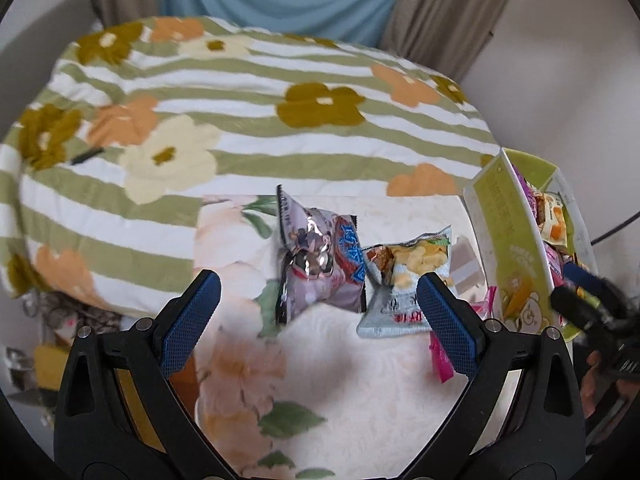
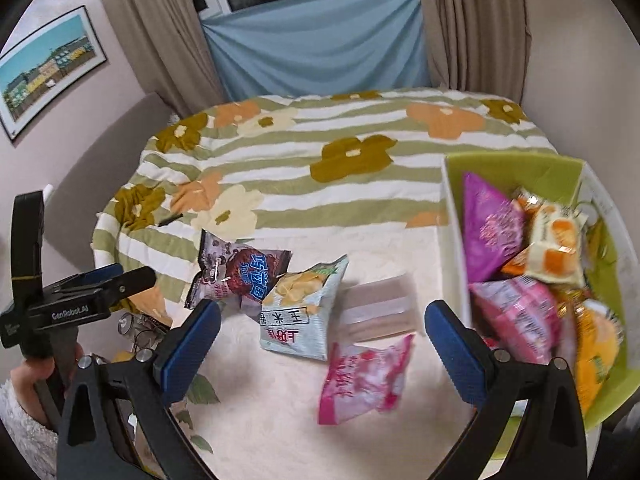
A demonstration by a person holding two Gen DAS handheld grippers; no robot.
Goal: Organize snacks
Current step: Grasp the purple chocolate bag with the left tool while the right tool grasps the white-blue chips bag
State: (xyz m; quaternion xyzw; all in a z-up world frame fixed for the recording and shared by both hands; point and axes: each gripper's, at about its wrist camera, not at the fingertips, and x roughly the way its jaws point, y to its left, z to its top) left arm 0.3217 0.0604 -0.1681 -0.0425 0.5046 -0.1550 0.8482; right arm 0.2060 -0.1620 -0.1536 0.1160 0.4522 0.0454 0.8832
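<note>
Both claws hang wide open with nothing between their blue pads: the left gripper (image 1: 318, 312) sits above the pale floral cloth (image 1: 360, 380), and the right gripper (image 2: 322, 340) hovers over the same cloth, just left of the green box (image 2: 454, 216). Four loose snacks lie on the cloth. Farthest left is a dark chocolate snack bag (image 2: 240, 272), its right edge touching a pale blue chip bag (image 2: 300, 312) printed with yellow chips. Near the right gripper, to the right of the chip bag, lies a pink packet (image 2: 364, 380), blurred. Just beyond it rests a clear flat packet (image 2: 378, 312), also blurred. The green box stands at the right edge of the cloth and already holds several snacks, among them a purple bag (image 2: 490, 228), an orange-and-cream bag (image 2: 556, 248) and a pink bag (image 2: 520, 316). Beyond the cloth spreads a green-striped flowered blanket (image 2: 320, 168).
</note>
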